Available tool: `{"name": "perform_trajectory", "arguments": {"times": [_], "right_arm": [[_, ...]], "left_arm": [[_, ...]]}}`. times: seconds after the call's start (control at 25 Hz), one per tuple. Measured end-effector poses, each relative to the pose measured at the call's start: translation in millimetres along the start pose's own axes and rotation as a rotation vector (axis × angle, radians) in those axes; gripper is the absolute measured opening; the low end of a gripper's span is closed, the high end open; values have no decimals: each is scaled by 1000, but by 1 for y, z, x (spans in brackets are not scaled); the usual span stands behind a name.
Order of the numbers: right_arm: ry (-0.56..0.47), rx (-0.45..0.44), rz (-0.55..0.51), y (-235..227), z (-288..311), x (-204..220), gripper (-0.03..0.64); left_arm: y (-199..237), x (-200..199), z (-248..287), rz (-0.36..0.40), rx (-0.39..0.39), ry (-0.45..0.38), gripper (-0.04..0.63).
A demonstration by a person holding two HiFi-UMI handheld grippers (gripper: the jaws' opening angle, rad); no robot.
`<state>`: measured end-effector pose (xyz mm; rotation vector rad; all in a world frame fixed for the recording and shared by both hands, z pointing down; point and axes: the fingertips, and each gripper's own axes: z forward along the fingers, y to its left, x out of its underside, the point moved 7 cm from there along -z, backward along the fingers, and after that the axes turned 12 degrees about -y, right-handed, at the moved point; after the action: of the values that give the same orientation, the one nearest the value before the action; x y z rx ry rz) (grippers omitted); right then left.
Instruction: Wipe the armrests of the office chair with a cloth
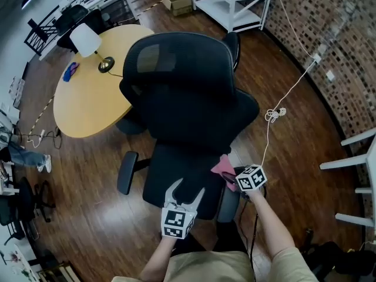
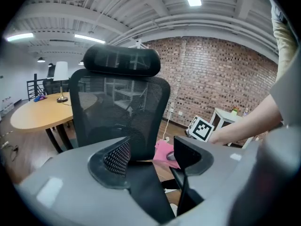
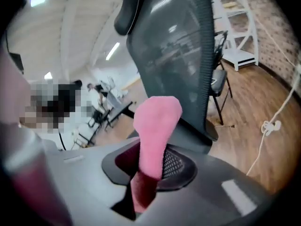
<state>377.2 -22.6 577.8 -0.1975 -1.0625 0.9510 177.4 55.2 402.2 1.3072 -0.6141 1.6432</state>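
at the chair's right side, the right gripper (image 1: pixel 230 180) pinches the cloth (image 1: pixel 222 167) just above the near armrest (image 1: pixel 228 204), whose length runs toward the person. the left gripper (image 1: pixel 183 194) hangs wide open, empty, over the seat (image 1: pixel 167 166); the other armrest (image 1: pixel 126 173) lies to its left.

A round wooden table (image 1: pixel 88 101) is seen upper left, with a white-shaded lamp (image 1: pixel 86 40) and a small blue object (image 1: pixel 71 70) set on it. A white shelving unit (image 1: pixel 232 4) is placed by the brick wall (image 1: pixel 346 57), with a cardboard box (image 1: pixel 178 0) nearby. A white cable (image 1: pixel 273 115) is trailed over the dark wood floor (image 1: pixel 305 151).
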Motion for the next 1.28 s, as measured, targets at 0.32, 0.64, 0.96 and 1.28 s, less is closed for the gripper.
{"name": "perform_trajectory", "arguments": {"times": [0.32,0.64,0.96,1.28], "right_arm": [[-373,328,322,-48,-120,95,72],[-441,147,522,-66,-105,172,74],[-587,-240,604,-46,-44,174,61],[-423,-106,447,-102,6,184,55]], "left_arm": [[-72,15,73,11,273,36,307],[-129,45,159,73,410,118,318],[-121,35,190,13,353,98,319],[-94,72,207,2,319,114,313]]}}
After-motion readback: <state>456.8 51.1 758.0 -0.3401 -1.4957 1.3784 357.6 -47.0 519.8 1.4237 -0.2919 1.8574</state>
